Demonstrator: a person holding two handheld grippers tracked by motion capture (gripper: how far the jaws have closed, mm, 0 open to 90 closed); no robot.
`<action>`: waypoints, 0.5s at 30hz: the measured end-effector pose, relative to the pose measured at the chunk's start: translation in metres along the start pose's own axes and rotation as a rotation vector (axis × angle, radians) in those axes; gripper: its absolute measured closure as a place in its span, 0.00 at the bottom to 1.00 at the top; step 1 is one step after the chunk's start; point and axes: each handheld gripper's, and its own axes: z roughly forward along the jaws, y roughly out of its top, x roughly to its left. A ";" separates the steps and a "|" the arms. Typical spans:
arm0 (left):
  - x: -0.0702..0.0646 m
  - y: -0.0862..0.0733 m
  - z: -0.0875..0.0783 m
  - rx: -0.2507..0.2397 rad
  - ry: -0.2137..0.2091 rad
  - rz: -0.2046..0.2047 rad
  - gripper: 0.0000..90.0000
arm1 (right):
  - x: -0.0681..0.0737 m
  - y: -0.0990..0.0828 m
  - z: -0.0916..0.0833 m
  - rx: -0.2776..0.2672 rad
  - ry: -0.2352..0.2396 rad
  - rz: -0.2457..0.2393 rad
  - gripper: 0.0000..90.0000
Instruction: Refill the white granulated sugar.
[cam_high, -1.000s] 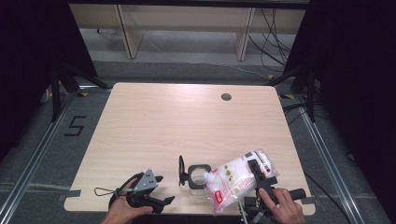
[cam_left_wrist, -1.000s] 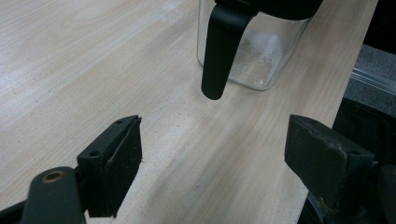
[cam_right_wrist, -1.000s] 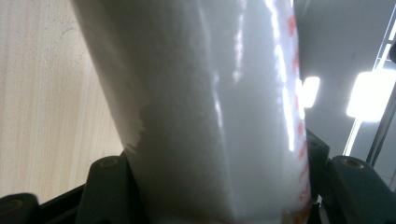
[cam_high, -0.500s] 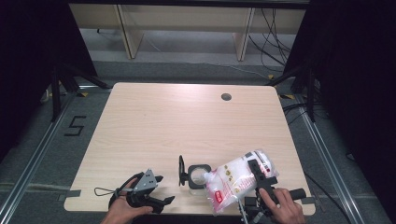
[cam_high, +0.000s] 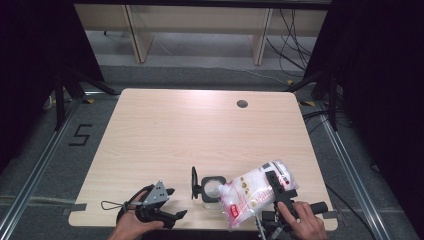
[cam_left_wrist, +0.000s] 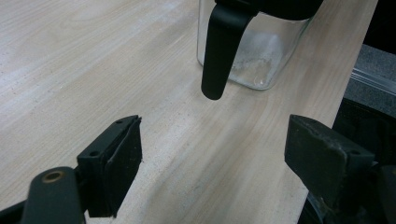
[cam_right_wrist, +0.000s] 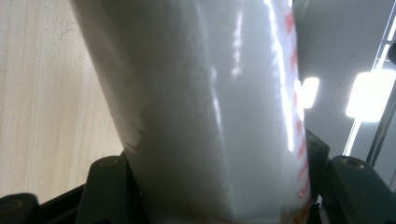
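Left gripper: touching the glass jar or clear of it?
Apart. In the left gripper view, the open left gripper has bare table between its jaws, and the glass jar with its black handle stands well beyond them.

1. The high view shows the counter (cam_high: 200, 130) evenly lit from above, its surroundings dark.
2. The right gripper view is blurred at close range, with white glare streaks on the bag (cam_right_wrist: 210, 116).
3. The left gripper view is sharp, with soft shadows.

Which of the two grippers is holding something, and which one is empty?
The right gripper holds something: its jaws clamp a clear plastic bag of white powder, tilted toward the glass jar. The left gripper is empty, with its jaws apart above bare table.
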 end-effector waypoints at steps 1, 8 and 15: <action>0.000 0.000 0.000 0.000 0.000 0.000 0.21 | 0.000 0.000 0.000 0.000 0.000 -0.001 0.46; 0.000 0.000 0.000 -0.001 0.000 0.000 0.21 | 0.000 0.000 0.000 -0.006 -0.018 0.005 0.46; 0.000 0.000 0.000 -0.001 0.001 0.000 0.21 | -0.001 0.000 -0.001 -0.002 -0.015 -0.002 0.46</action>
